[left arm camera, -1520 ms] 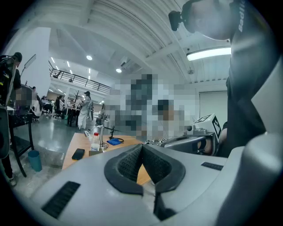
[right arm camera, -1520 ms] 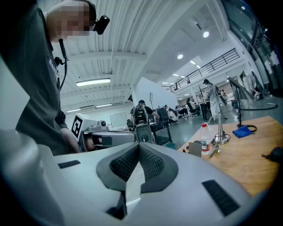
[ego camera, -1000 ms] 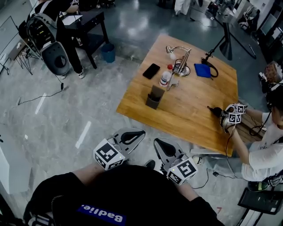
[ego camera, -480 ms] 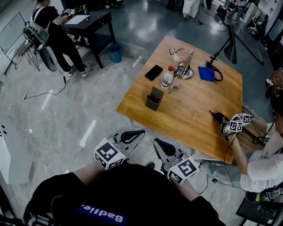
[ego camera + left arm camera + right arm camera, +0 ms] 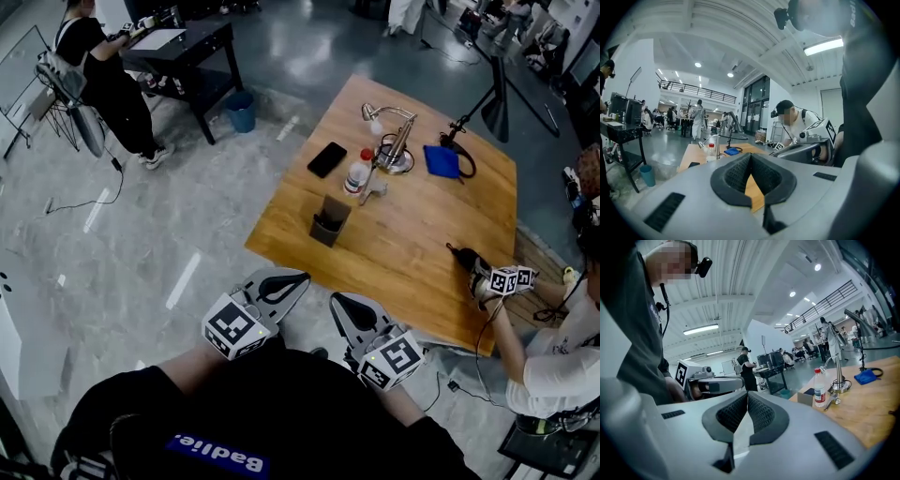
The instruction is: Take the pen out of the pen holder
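Observation:
The pen holder point(image 5: 328, 221) is a small dark box with dark pens in it. It stands near the left edge of the wooden table point(image 5: 412, 244). In the right gripper view the pen holder point(image 5: 805, 398) shows as a grey box at the table's near corner. My left gripper point(image 5: 286, 279) and right gripper point(image 5: 344, 302) hover side by side over the floor, short of the table and well apart from the holder. The pads of both the left gripper point(image 5: 751, 171) and the right gripper point(image 5: 746, 409) meet with nothing between them.
On the table are a black phone point(image 5: 326, 159), a water bottle point(image 5: 354, 172), a metal desk lamp point(image 5: 394, 141) and a blue cloth point(image 5: 439, 161). Another person's gripper point(image 5: 502, 279) rests at the table's right side. A black desk point(image 5: 178, 47) and a blue bin point(image 5: 241, 111) stand far left.
Both my grippers have drifted a little toward the table, still shut. The other person's gripper slid toward the table's right edge. The person by the black desk stepped left.

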{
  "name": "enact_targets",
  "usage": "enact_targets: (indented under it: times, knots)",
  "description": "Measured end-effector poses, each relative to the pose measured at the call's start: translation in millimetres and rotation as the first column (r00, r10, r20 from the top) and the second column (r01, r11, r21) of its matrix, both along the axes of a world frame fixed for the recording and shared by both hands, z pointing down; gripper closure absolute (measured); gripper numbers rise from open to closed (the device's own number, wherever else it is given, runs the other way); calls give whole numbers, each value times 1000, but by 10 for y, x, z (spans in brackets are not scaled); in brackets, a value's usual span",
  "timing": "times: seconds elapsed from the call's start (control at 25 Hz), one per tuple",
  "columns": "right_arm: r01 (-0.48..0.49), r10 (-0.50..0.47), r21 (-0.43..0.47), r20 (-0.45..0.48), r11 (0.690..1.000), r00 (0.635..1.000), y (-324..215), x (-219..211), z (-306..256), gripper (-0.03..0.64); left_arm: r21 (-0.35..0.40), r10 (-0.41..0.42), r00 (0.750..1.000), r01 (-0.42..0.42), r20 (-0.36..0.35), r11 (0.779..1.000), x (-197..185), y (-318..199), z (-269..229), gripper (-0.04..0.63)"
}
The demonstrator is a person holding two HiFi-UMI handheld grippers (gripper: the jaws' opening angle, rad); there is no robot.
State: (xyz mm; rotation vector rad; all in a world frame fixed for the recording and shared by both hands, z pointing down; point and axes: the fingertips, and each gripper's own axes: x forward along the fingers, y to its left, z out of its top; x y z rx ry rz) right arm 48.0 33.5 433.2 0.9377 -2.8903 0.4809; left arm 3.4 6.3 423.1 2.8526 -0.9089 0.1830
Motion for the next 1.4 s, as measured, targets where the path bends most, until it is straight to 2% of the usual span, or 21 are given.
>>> enact_targets:
  times: [0.24, 0.48, 0.76, 1.08, 1.4]
  knots:
    - [-85, 85, -11, -31, 996, 996, -474, -231, -5, 609, 28, 91, 995, -92, 33, 995, -216, -507, 72, 586]
    - [-159, 159, -16, -30, 987, 987, -812, -234, 24, 610, -27, 144, 985, -141, 100, 990, -222, -906, 344, 586]
    - [-136, 135, -16, -42, 991, 990, -1010, -64, 42, 609, -148, 118, 969, -87, 215, 985, -132, -1194, 830, 586]
    - [-110, 108, -38, -38, 993, 993, -1086, 93, 117, 609, -163, 108, 944, -59, 311, 985, -15, -1400, 1069, 584]
    - [-128, 125, -68, -48, 989, 991, -1098, 264, 212, 609, -179, 110, 906, -38, 410, 983, 19, -1591, 1355, 569]
